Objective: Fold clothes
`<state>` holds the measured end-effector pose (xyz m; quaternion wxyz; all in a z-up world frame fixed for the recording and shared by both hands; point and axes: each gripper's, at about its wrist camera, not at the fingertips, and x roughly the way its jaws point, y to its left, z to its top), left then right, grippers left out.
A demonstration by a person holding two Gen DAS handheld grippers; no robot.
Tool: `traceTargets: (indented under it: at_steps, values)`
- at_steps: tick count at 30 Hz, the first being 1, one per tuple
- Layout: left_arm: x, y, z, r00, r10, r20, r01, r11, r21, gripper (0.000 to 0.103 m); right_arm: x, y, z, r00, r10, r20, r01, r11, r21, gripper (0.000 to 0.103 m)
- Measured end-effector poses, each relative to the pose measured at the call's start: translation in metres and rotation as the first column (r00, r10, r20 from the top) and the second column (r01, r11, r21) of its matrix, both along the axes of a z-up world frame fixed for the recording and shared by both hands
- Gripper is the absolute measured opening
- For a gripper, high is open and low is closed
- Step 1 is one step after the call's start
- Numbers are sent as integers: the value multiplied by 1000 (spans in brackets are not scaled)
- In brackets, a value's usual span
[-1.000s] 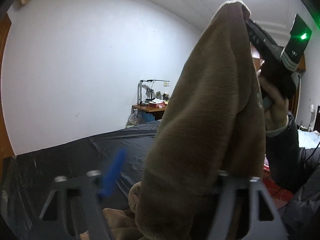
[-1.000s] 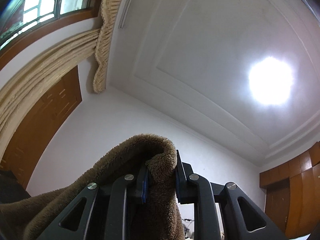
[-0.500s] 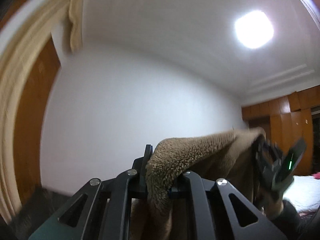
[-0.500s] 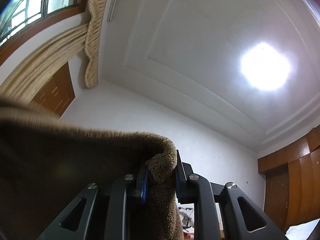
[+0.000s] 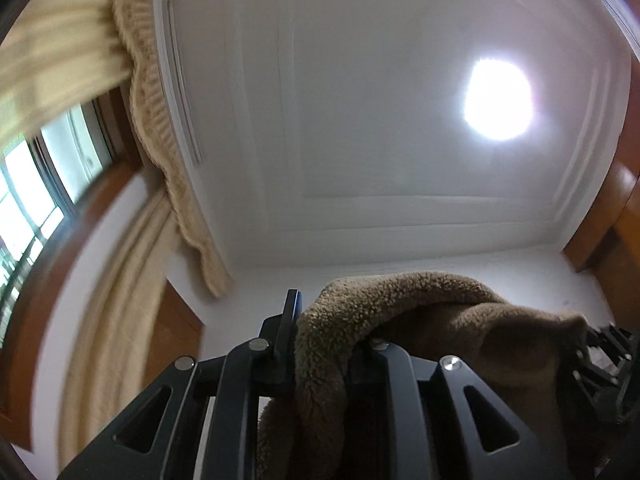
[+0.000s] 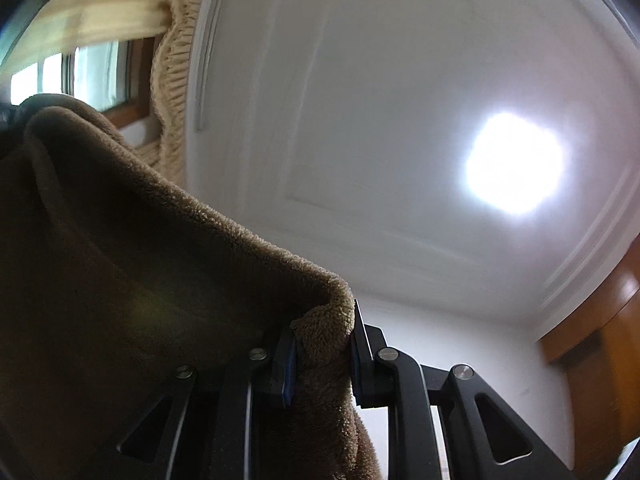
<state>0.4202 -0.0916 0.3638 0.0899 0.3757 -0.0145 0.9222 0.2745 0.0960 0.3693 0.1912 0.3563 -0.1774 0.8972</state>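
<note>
A brown fleece garment hangs raised between both grippers, which point up at the ceiling. In the left wrist view my left gripper has a thick fold of the fleece between its fingers; its jaws are opening slightly, with the pads still on the cloth. The garment runs right to my right gripper at the frame's edge. In the right wrist view my right gripper is shut on a corner of the brown fleece garment, which stretches away to the upper left. The garment's lower part is hidden.
A bright ceiling lamp shines overhead. Beige curtains with a fringed valance hang over a window on the left. Wooden cabinets stand at the right, below a white wall.
My left gripper swung up from above the dark bed cover and closed on a fold of the fleece. Both views tilted further toward the ceiling, and the cloth now spans the two grippers.
</note>
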Motion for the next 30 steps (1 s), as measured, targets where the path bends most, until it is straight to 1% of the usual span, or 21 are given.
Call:
traceTargets:
  at_steps: [2, 4, 5, 7, 9, 11, 13, 14, 15, 16, 17, 18, 19, 20, 23, 24, 25, 26, 30]
  values:
    - [-7, -1, 7, 999, 35, 9, -35, 999, -8, 20, -8, -1, -2, 996, 60, 62, -60, 998, -3, 21]
    - [-4, 4, 17, 998, 61, 32, -60, 998, -29, 20, -21, 0, -8, 982, 134, 133, -131, 991, -25, 21]
    - [-4, 8, 21, 996, 75, 42, -74, 996, -42, 20, -27, 3, -13, 970, 177, 166, -172, 984, -46, 21]
    - [-24, 25, 31, 992, 117, 54, -112, 990, -83, 20, -39, 9, -26, 937, 267, 228, -250, 963, -99, 21]
    - [-26, 38, 37, 988, 142, 59, -135, 984, -117, 20, -49, 18, -40, 891, 362, 276, -329, 931, -159, 21]
    - [-28, 49, 39, 985, 160, 61, -150, 978, -144, 20, -59, 27, -53, 830, 458, 318, -403, 887, -224, 22]
    - [-28, 61, 34, 984, 172, 51, -162, 974, -160, 20, -69, 38, -63, 749, 560, 353, -487, 828, -278, 22]
    - [-27, 67, 32, 983, 178, 46, -168, 971, -168, 20, -73, 43, -68, 705, 607, 368, -526, 795, -303, 24]
    - [-25, 71, 31, 982, 185, 39, -176, 969, -171, 20, -76, 47, -73, 665, 645, 377, -559, 764, -321, 29]
    - [-25, 75, 31, 980, 194, 34, -186, 967, -173, 20, -79, 49, -76, 634, 672, 382, -584, 741, -332, 33]
    - [-24, 78, 31, 979, 202, 33, -193, 965, -175, 20, -82, 51, -78, 603, 698, 387, -609, 716, -342, 54]
    - [-24, 81, 31, 978, 207, 34, -198, 964, -177, 20, -84, 54, -81, 577, 720, 385, -631, 692, -350, 83]
    - [-25, 83, 31, 977, 211, 39, -201, 963, -178, 20, -84, 57, -85, 560, 739, 374, -650, 672, -355, 90]
    - [-25, 85, 31, 976, 213, 44, -202, 963, -178, 20, -84, 61, -88, 546, 754, 365, -664, 655, -361, 91]
    - [-26, 92, 29, 975, 213, 60, -199, 963, -180, 20, -84, 75, -105, 518, 778, 356, -668, 628, -399, 91]
    - [-27, 92, 28, 976, 207, 67, -192, 964, -182, 20, -83, 81, -114, 504, 786, 359, -669, 618, -413, 91]
    - [-28, 93, 28, 977, 202, 73, -186, 965, -183, 20, -81, 88, -125, 483, 795, 368, -671, 605, -429, 91]
    - [-29, 93, 29, 977, 198, 78, -181, 966, -184, 20, -82, 95, -137, 447, 810, 379, -677, 584, -448, 91]
    - [-33, 95, 27, 978, 186, 96, -166, 969, -185, 20, -89, 116, -185, 226, 882, 413, -696, 443, -566, 91]
